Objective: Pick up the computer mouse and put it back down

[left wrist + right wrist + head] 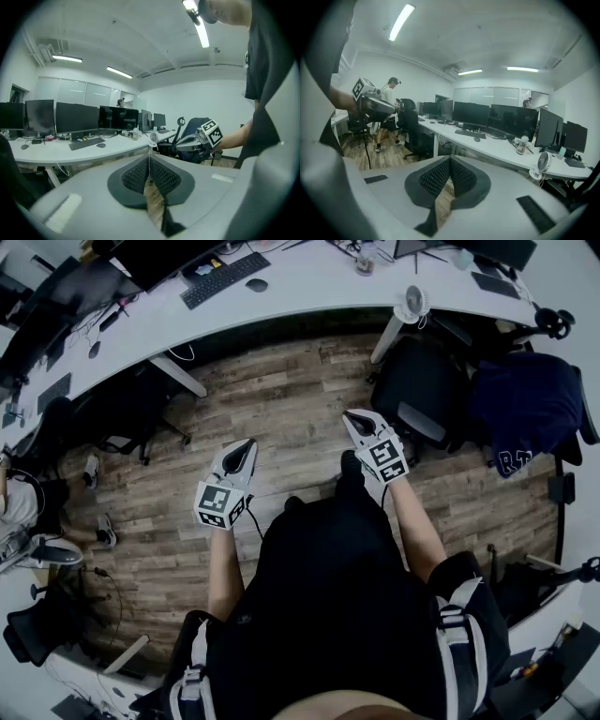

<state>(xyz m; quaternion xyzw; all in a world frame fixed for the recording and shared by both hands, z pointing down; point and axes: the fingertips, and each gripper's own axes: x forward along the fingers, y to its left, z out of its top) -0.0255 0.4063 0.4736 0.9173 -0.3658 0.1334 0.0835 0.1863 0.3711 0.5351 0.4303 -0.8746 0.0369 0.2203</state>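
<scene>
The dark computer mouse (256, 284) lies on the long white desk (309, 282) far ahead of me, just right of a black keyboard (223, 279). It also shows as a small dark lump in the left gripper view, mouse (101, 145), and in the right gripper view, mouse (476, 139). Both grippers hover over the wooden floor, well short of the desk. My left gripper (246, 445) is shut and empty, its pads (140, 174) pressed together. My right gripper (352, 416) is shut too, with nothing between its pads (460, 174).
Black office chairs (417, 390) stand between me and the desk, one draped with a dark garment (525, 409). A small white fan (411, 304) sits at the desk edge. Monitors (513, 122) line the desk. Another person (389, 105) stands at the far left.
</scene>
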